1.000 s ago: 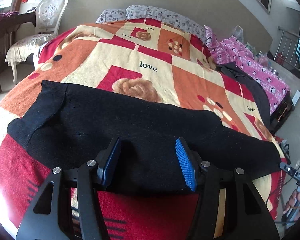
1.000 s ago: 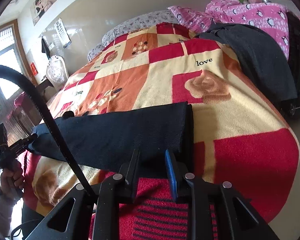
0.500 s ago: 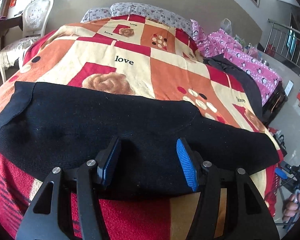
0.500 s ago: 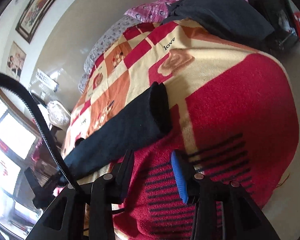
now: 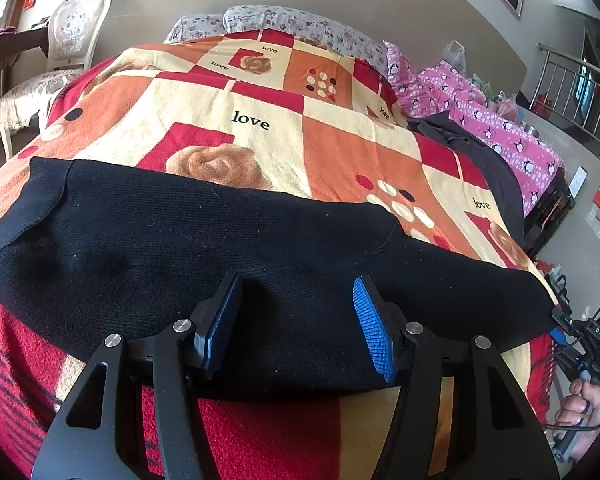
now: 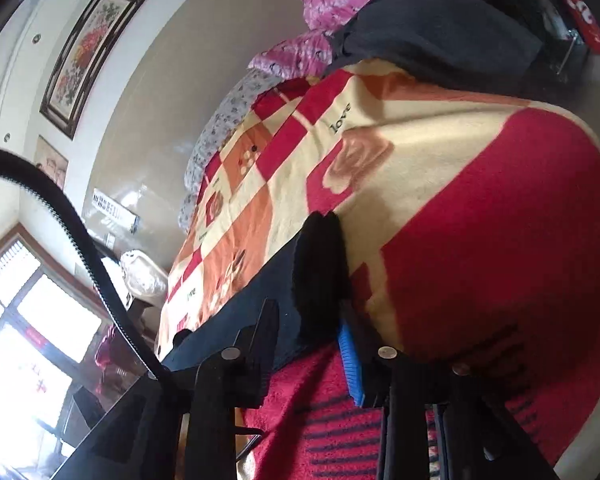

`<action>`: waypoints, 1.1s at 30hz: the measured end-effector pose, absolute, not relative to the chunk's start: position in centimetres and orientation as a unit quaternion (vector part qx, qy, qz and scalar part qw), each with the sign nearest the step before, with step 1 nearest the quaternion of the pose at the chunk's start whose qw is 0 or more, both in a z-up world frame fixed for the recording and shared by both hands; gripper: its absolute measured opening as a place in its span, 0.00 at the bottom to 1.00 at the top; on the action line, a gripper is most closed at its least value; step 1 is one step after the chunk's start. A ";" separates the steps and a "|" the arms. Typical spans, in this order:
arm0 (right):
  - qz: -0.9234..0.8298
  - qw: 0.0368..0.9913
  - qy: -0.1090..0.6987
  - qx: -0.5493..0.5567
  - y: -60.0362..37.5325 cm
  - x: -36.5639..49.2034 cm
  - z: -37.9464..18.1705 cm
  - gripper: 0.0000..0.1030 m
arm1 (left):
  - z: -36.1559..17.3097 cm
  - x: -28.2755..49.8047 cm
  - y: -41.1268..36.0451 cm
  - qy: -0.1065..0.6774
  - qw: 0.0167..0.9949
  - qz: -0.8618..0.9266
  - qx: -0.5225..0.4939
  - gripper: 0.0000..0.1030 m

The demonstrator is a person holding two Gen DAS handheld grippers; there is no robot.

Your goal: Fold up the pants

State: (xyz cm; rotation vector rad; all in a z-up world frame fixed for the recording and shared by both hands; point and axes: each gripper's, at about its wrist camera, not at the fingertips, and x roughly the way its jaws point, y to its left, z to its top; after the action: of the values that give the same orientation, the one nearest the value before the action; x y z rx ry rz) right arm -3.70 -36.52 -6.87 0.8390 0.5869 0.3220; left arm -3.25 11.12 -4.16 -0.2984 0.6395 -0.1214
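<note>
Surface: The work was laid out on a bed covered by a patterned blanket (image 5: 260, 148), chosen as a broad, flat support for folding.
Pants: The black knit pants (image 5: 180, 248) were spread lengthwise across the near part of the blanket, one end towards each hand, so that both ends could be reached at once.
Left gripper: The left gripper (image 5: 296, 320) was positioned over the near edge of the pants with its jaws spread; fabric lay between and beneath the blue pads (image 5: 374, 332), but no pinch was seen.
Right gripper: The right gripper (image 6: 312, 340) was rolled onto its side at the far end of the pants (image 6: 320, 272), where the doubled hem stood up between the jaws. The jaws were closing on that hem; firm pad contact could not be confirmed.
Reason for placement: The rolled attitude was judged to suit gripping the edge from the side.
Stage: The fold was judged not yet begun.
Other items: A dark garment (image 5: 484, 160) and pink bedding (image 5: 496, 128) were lying well apart from the pants.
</note>
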 end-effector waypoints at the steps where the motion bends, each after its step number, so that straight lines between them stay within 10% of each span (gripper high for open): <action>1: 0.167 0.863 0.286 0.382 -35.9 -3.7 -6.7 0.26 | -4.2 -3.2 11.2 0.314 0.937 -0.059 -0.145 0.56; 33: 0.109 0.910 0.254 0.308 -34.1 -4.0 -6.3 0.22 | -3.8 -2.9 12.0 0.325 0.925 -0.068 -0.187 0.56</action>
State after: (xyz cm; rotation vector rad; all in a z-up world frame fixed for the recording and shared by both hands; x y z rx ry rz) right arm -4.04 -34.06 -6.26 0.6347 0.5244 0.2251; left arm -2.90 11.96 -3.84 -0.3833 0.6674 -0.1395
